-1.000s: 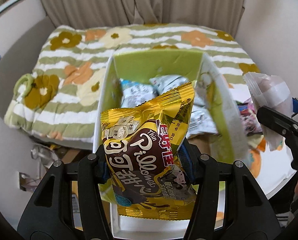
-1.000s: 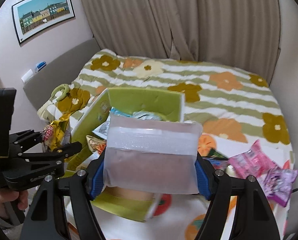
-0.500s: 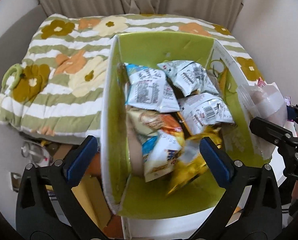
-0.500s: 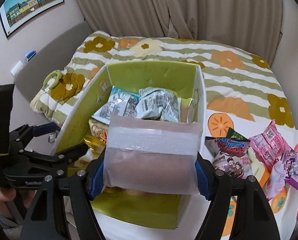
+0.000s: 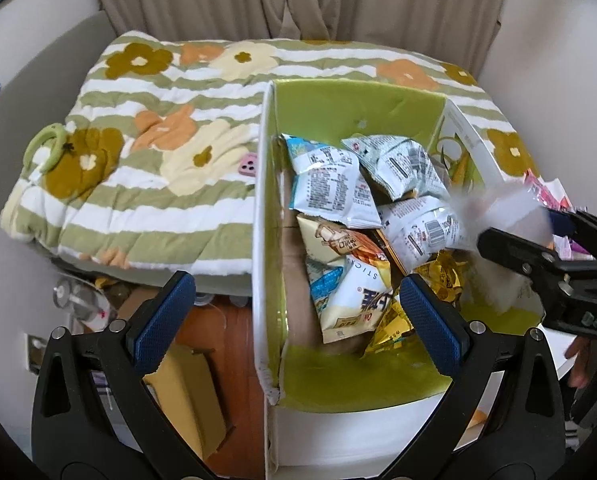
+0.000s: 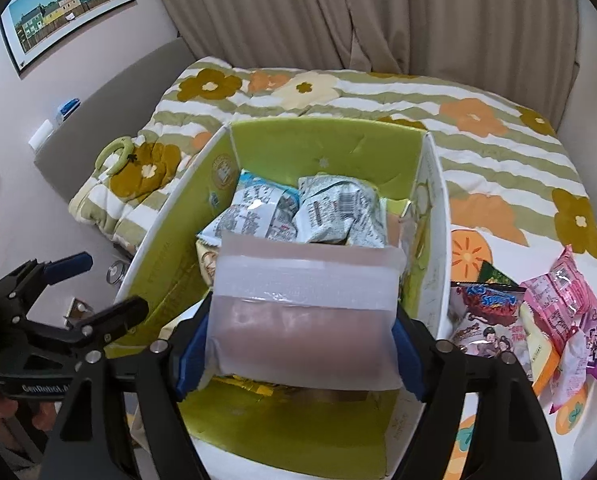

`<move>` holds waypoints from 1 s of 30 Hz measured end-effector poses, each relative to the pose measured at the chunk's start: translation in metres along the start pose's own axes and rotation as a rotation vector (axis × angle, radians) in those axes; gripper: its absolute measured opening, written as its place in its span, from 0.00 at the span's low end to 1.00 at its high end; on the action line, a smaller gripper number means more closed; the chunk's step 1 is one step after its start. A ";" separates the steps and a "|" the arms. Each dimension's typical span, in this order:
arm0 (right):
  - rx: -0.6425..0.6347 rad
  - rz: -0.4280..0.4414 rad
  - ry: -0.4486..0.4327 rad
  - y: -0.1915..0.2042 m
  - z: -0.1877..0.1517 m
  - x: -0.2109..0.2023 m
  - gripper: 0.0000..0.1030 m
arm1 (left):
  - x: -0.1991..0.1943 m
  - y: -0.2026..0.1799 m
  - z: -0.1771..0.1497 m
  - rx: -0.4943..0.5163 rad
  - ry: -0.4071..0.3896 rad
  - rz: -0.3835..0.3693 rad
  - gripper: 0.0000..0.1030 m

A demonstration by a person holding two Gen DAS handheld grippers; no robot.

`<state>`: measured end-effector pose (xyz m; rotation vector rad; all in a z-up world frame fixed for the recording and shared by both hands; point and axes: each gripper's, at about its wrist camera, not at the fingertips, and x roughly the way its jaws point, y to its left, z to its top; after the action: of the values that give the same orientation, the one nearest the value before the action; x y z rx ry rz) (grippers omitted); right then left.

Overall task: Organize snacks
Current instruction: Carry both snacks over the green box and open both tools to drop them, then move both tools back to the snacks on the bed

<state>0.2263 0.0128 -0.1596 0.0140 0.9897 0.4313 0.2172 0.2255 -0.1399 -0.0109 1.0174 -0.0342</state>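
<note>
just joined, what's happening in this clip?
A person with a handheld gripper in each hand is sorting snack packets into a green-lined box on a table beside a bed. The right gripper is shut on a frosted translucent pouch, held over the box's near end. The left gripper is open and empty above the box's left wall. Several packets already lie in the box, including a gold packet. More snacks wait on the table to the right.

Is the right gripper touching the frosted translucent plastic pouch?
Touching. The right wrist view shows the right gripper with its blue pads pressed against both sides of the frosted pouch.
</note>
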 end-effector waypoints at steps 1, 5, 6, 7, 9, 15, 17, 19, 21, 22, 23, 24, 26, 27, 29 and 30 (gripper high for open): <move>0.002 0.011 -0.015 0.000 -0.001 -0.002 0.90 | 0.000 0.000 -0.001 -0.007 -0.001 0.004 0.99; -0.028 0.023 -0.053 -0.001 -0.007 -0.009 1.00 | 0.003 -0.001 -0.009 -0.024 0.017 0.009 0.99; -0.034 0.020 -0.051 -0.002 -0.009 -0.009 1.00 | 0.004 -0.001 -0.011 -0.028 0.021 0.008 0.99; -0.035 0.020 -0.048 -0.003 -0.009 -0.009 1.00 | 0.006 -0.001 -0.013 -0.030 0.028 0.008 0.99; -0.033 0.023 -0.035 -0.005 -0.010 -0.010 1.00 | 0.006 -0.004 -0.014 -0.029 0.034 0.013 0.99; -0.042 0.018 -0.044 -0.007 -0.012 -0.021 1.00 | -0.007 -0.012 -0.014 -0.017 0.007 0.024 0.99; -0.040 0.017 -0.060 -0.008 -0.012 -0.028 1.00 | -0.016 -0.016 -0.012 -0.008 -0.011 0.028 0.99; -0.042 0.002 -0.078 -0.008 -0.013 -0.035 1.00 | -0.023 -0.019 -0.010 -0.001 -0.029 0.031 0.99; -0.044 -0.018 -0.099 -0.010 -0.013 -0.044 1.00 | -0.034 -0.024 -0.007 0.011 -0.057 0.031 0.99; -0.043 -0.025 -0.110 -0.010 -0.014 -0.048 1.00 | -0.039 -0.026 -0.006 0.015 -0.076 0.035 0.99; -0.037 -0.033 -0.123 -0.010 -0.014 -0.054 1.00 | -0.044 -0.027 -0.004 0.021 -0.093 0.037 0.99; -0.032 -0.039 -0.135 -0.011 -0.014 -0.058 1.00 | -0.048 -0.029 -0.002 0.029 -0.105 0.034 0.99; -0.023 -0.058 -0.165 -0.011 -0.015 -0.070 1.00 | -0.054 -0.033 0.000 0.040 -0.121 0.033 0.99; -0.020 -0.069 -0.177 -0.012 -0.016 -0.075 1.00 | -0.057 -0.035 0.001 0.044 -0.131 0.028 0.99; -0.015 -0.092 -0.202 -0.013 -0.020 -0.087 1.00 | -0.063 -0.038 0.002 0.043 -0.151 0.014 0.99; -0.013 -0.100 -0.210 -0.014 -0.022 -0.091 1.00 | -0.065 -0.041 0.003 0.043 -0.161 -0.001 0.99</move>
<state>0.1701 -0.0365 -0.1015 -0.0017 0.7774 0.3372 0.1846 0.1868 -0.0818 0.0253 0.8549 -0.0551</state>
